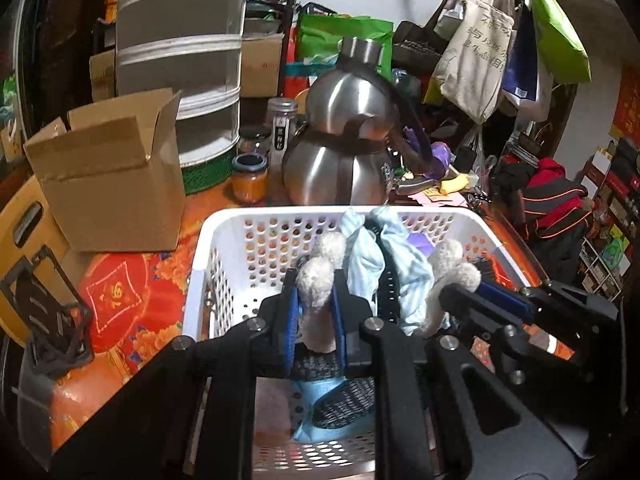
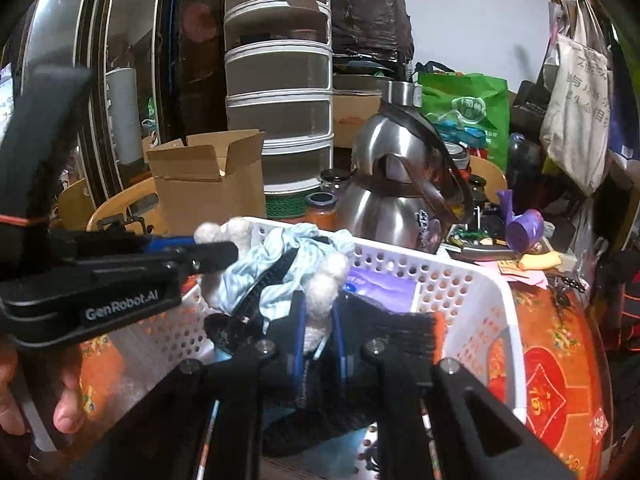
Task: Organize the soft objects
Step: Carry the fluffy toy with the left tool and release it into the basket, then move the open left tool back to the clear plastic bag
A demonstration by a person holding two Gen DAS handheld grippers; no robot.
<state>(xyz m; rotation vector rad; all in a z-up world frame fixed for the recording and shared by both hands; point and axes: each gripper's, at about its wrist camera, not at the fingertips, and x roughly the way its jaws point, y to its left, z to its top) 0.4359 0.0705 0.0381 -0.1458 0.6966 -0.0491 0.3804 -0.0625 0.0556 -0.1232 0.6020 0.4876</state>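
Note:
A plush toy with fluffy off-white limbs and light blue striped clothing hangs over a white perforated basket. My left gripper is shut on one fluffy limb. The right gripper is shut on another fluffy limb and shows in the left wrist view at the right. In the right wrist view the toy's blue cloth drapes over the basket's rim, and the left gripper comes in from the left. A dark knit piece lies in the basket.
An open cardboard box stands left of the basket on the red-orange tablecloth. Behind the basket are a steel kettle, an orange-filled jar and a tiered mesh rack. Tote bags hang at the right. A purple packet lies in the basket.

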